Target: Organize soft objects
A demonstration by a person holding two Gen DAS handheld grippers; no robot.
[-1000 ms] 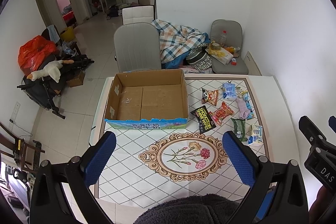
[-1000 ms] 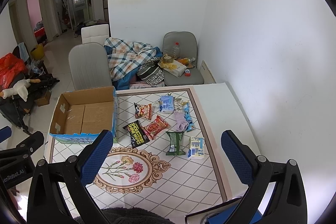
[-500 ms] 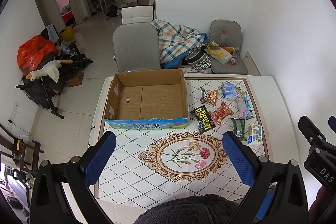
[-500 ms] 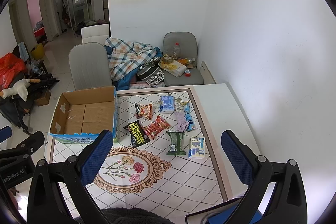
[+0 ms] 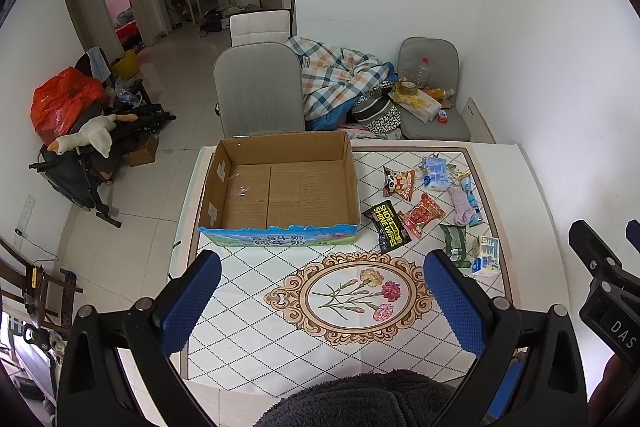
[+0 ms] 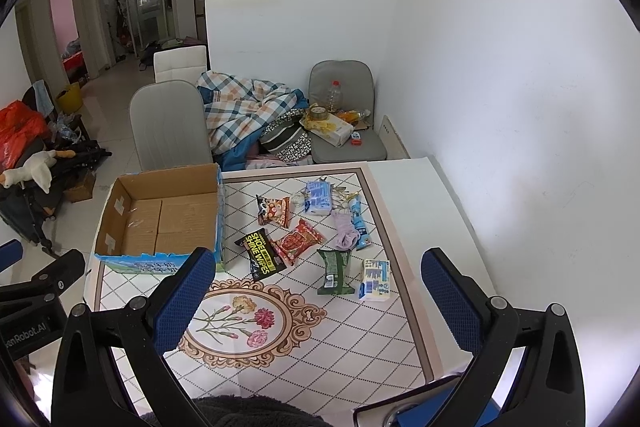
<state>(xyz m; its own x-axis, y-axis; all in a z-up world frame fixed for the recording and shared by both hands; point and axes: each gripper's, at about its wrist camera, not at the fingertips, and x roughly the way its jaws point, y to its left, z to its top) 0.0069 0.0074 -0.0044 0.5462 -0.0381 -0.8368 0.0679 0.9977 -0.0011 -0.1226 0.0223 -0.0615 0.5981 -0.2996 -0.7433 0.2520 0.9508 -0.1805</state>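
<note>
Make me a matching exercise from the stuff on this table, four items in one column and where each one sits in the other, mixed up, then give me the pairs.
Items
1. cardboard box
2. black shoe wipes packet
3. lilac sock
4. white and blue carton

Places
A. between a red snack packet and a blue tube
B. nearest the table's right border, beside the green packet
C. left side of the table, open and empty
D. just right of the box's front corner

Pairs: 1-C, 2-D, 3-A, 4-B
</note>
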